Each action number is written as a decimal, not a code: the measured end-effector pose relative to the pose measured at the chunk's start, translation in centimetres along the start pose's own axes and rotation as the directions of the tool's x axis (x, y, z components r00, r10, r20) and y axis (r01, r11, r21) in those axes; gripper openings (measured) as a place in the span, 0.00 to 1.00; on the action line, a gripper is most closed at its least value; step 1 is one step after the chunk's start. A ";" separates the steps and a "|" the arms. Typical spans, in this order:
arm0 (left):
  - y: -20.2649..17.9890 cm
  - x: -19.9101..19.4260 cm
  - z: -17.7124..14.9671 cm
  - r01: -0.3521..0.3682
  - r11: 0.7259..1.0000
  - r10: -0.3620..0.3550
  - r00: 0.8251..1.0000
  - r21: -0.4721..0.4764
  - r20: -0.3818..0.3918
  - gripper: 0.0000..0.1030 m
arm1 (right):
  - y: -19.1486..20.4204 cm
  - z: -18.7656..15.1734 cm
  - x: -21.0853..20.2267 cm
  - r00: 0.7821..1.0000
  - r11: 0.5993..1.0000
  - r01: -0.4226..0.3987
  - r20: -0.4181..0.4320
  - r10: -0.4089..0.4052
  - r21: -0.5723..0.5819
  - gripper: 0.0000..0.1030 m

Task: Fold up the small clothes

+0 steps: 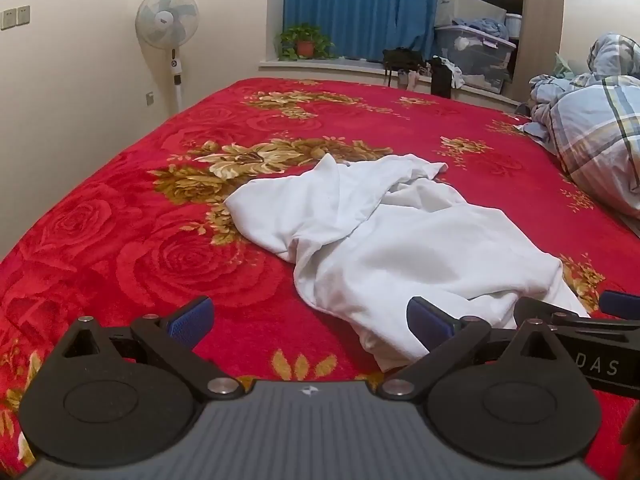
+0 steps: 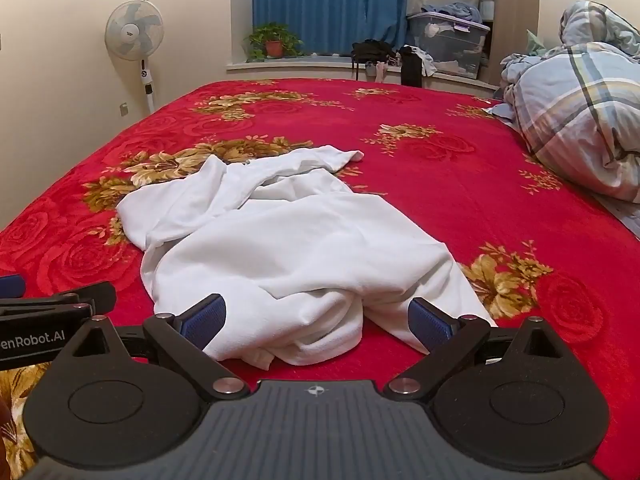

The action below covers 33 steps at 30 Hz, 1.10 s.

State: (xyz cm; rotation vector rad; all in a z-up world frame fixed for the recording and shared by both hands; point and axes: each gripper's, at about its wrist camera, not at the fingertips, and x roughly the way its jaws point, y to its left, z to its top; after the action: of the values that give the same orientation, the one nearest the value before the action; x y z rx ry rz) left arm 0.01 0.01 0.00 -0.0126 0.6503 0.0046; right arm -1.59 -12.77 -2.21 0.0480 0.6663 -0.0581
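Note:
A crumpled white garment (image 1: pixel 392 240) (image 2: pixel 280 240) lies in a heap on the red flowered bedspread (image 1: pixel 160 220) (image 2: pixel 480 200). My left gripper (image 1: pixel 310 322) hovers open at the garment's near left edge, over red fabric, with its right finger against the cloth's edge. My right gripper (image 2: pixel 318 320) is open too, its blue pads (image 2: pixel 204 322) straddling the garment's bunched near end without pressing on it. Each gripper shows at the edge of the other's view: the right one (image 1: pixel 600 320) and the left one (image 2: pixel 48 312).
A rumpled plaid quilt (image 1: pixel 592 128) (image 2: pixel 580 120) is piled at the bed's right side. Beyond the bed stand a fan (image 1: pixel 168 24), a potted plant (image 1: pixel 304 42) on the window ledge, blue curtains (image 1: pixel 360 4) and storage bins (image 1: pixel 472 52).

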 end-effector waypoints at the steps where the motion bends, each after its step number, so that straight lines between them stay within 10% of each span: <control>1: 0.0 0.0 0.0 0.000 1.000 0.000 1.000 -0.001 -0.001 1.00 | 0.0 0.0 0.0 1.000 1.000 0.000 0.000 0.000 0.000 0.94; 26: 0.1 -0.8 0.5 0.006 1.000 -0.006 0.999 0.001 0.048 0.97 | 0.0 0.0 -0.5 0.999 1.000 -0.021 0.043 0.020 0.018 0.87; 33: 0.0 -0.9 0.1 0.036 0.999 -0.037 0.998 0.021 0.054 0.71 | -0.3 0.7 -1.5 0.990 1.000 -0.023 0.140 0.022 0.007 0.81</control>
State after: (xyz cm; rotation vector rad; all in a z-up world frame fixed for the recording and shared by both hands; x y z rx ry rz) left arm -0.65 -0.03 0.66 -0.0053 0.5958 -0.0364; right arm -2.31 -13.04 -0.76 0.0597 0.5254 -0.0423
